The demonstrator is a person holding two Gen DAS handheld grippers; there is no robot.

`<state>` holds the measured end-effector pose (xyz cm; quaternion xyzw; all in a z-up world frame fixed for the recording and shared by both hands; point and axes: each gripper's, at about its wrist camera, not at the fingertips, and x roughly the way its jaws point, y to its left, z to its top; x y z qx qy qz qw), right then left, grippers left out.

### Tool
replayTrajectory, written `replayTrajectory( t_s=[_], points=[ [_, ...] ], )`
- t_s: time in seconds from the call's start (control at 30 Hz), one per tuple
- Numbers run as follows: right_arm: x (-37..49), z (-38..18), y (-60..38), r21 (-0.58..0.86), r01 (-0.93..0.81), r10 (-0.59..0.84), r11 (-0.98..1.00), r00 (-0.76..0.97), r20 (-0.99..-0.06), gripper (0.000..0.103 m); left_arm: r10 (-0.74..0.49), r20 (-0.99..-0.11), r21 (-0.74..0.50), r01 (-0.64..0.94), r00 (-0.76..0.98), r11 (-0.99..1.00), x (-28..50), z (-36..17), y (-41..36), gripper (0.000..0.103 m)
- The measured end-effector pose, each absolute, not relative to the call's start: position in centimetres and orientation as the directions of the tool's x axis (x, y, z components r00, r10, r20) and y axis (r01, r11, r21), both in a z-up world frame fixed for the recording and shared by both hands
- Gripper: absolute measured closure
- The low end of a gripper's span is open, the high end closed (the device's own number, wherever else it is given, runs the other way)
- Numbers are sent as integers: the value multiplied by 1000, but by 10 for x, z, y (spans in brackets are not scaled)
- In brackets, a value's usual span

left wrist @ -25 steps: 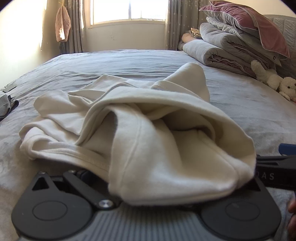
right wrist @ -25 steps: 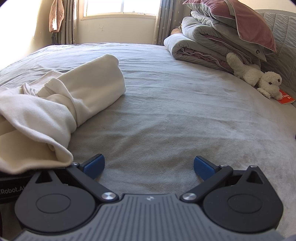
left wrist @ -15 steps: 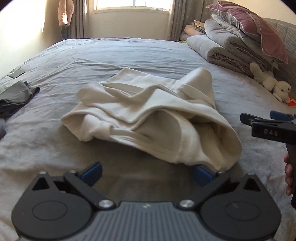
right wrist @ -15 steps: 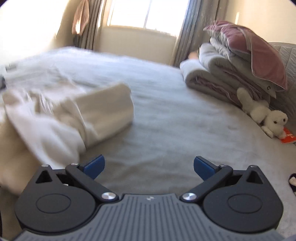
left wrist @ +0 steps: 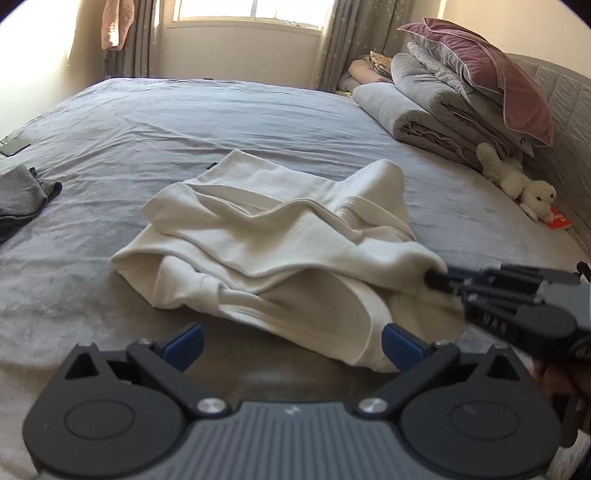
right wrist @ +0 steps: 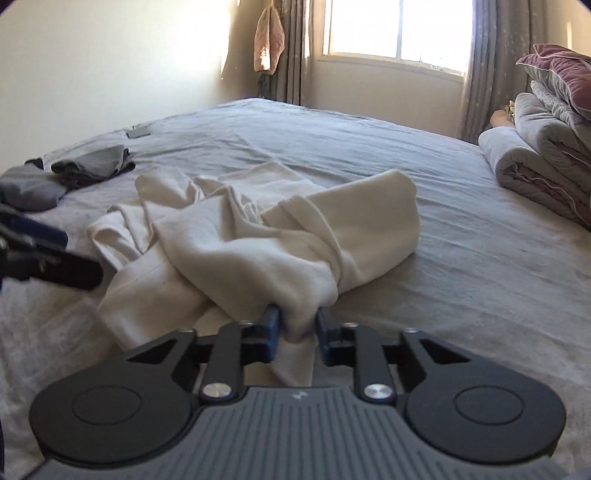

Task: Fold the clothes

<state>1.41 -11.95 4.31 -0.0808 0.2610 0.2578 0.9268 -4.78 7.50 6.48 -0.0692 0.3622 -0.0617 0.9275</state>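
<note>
Both sets of jaws differ: those of the right gripper (right wrist: pixel 297 328) are pinched together on a bunched fold of the cream garment (right wrist: pixel 258 240), cloth squeezed between the blue pads, while those of the left gripper (left wrist: pixel 291 341) stand spread wide with nothing between them, its blue fingertips (left wrist: pixel 184 341) just short of the garment's near edge. That garment (left wrist: pixel 280 240) is a soft, thick knit, crumpled into a rounded heap of folds and ribbed hems in the middle of the bed (left wrist: pixel 184 122). From the left wrist view the right gripper (left wrist: pixel 439 281) reaches in from the right edge, dark and blurred, its tip buried in the cloth; the hand behind it is mostly cut off. The bed's grey sheet is lightly wrinkled with a velvety nap. Dark grey clothes (right wrist: pixel 88 166) lie crumpled near the bed's far left, partly cut off. Rolled grey quilts (left wrist: pixel 436 110) and a mauve pillow (left wrist: pixel 480 70) are stacked by the padded headboard, with a fluffy white stuffed toy (left wrist: pixel 517 181) beneath them. Sunlight washes out the window (right wrist: pixel 395 29).
</note>
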Motion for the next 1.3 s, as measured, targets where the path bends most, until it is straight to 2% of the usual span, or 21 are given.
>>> replayTrajectory(
  t_s=[0.1, 0.13, 0.23, 0.37, 0.47, 0.5, 0.53, 0.6, 0.7, 0.73, 0.77, 0.83, 0.9, 0.93, 1.0, 1.1, 1.2, 1.3],
  points=[
    [14, 63, -149, 23, -454, 411, 891, 782, -468, 92, -177, -673, -186, 67, 718, 980, -47, 65, 78, 0],
    [15, 69, -158, 39, -434, 403, 900, 793, -457, 97, -171, -677, -186, 58, 716, 981, -46, 65, 79, 1],
    [18, 78, -178, 71, -372, 364, 926, 822, -438, 101, -160, -695, -186, 39, 701, 982, -42, 61, 80, 1],
    [22, 82, -193, 126, -307, 330, 943, 837, -437, 101, -199, -724, -220, 52, 660, 974, -40, 52, 75, 0],
    [27, 75, -194, 203, -346, 401, 916, 794, -458, 86, -222, -738, -235, 66, 637, 970, -39, 46, 67, 0],
    [27, 72, -190, 210, -367, 423, 906, 777, -466, 72, -226, -741, -235, 70, 632, 969, -39, 43, 64, 0],
    [25, 70, -183, 196, -398, 442, 896, 764, -471, 47, -224, -744, -230, 73, 630, 970, -40, 41, 61, 0],
    [21, 67, -164, 142, -469, 475, 872, 739, -477, 25, -212, -749, -208, 82, 628, 975, -40, 37, 54, 0],
    [16, 56, -136, 28, -567, 499, 823, 700, -512, 23, -186, -750, -167, 91, 635, 982, -43, 34, 48, 0],
    [15, 50, -128, -18, -583, 485, 812, 691, -536, 24, -181, -750, -160, 91, 636, 983, -43, 33, 46, 0],
    [15, 43, -121, -66, -587, 454, 807, 688, -566, 29, -178, -750, -159, 89, 637, 983, -44, 33, 45, 0],
    [17, 33, -116, -121, -582, 407, 804, 687, -602, 67, -178, -750, -157, 89, 637, 983, -45, 32, 43, 0],
    [19, 35, -122, -109, -558, 393, 822, 697, -600, 85, -181, -747, -163, 87, 640, 983, -46, 33, 43, 0],
    [20, 41, -128, -82, -541, 400, 837, 706, -584, 90, -183, -744, -170, 83, 642, 982, -46, 32, 43, 0],
    [20, 59, -145, -5, -486, 411, 874, 745, -525, 94, -186, -742, -181, 75, 644, 981, -47, 32, 44, 0],
    [23, 82, -183, 162, -370, 402, 915, 794, -456, 94, -188, -740, -193, 63, 646, 979, -46, 32, 45, 0],
    [29, 89, -228, 339, -219, 361, 915, 821, -443, 94, -188, -737, -202, 54, 649, 978, -45, 32, 45, 0],
    [33, 79, -249, 407, -108, 315, 907, 815, -486, 94, -185, -734, -204, 48, 653, 978, -45, 31, 44, 0]
  ],
)
